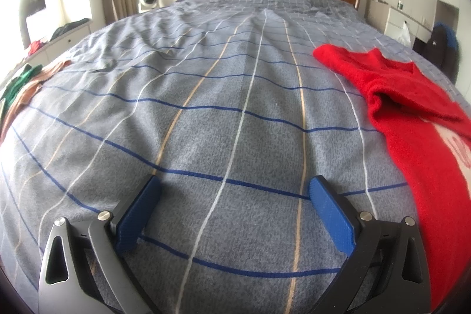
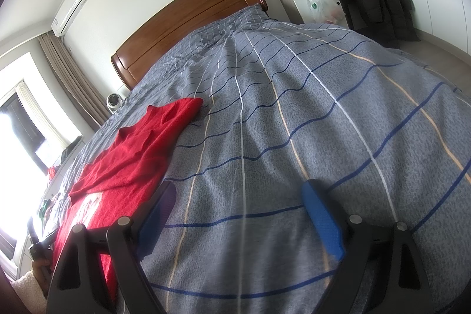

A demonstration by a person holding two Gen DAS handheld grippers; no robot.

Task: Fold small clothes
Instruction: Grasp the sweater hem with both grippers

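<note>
Both tools gape empty: left tool [image 1: 234,190], right tool [image 2: 238,196], red garment [image 1: 412,108] between.

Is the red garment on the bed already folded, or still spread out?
Partly folded: the red garment has one flap doubled over its body on the plaid bedcover, the rest lying flat. Neither gripper holds it.

The left gripper [image 1: 234,196] had two blue, finely textured fingers [image 1: 331,214] mounted on dark grey-black linkage arms. Round silver screws capped the pivots, and each outer arm carried a teardrop-shaped cut-out; the left-hand outer arm looked silvery grey. The right gripper [image 2: 238,205] was built alike: blue textured fingers [image 2: 322,221], black arms, silver pivot screws and the same cut-outs. One of its fingers lay in shadow and looked blurred.
</note>
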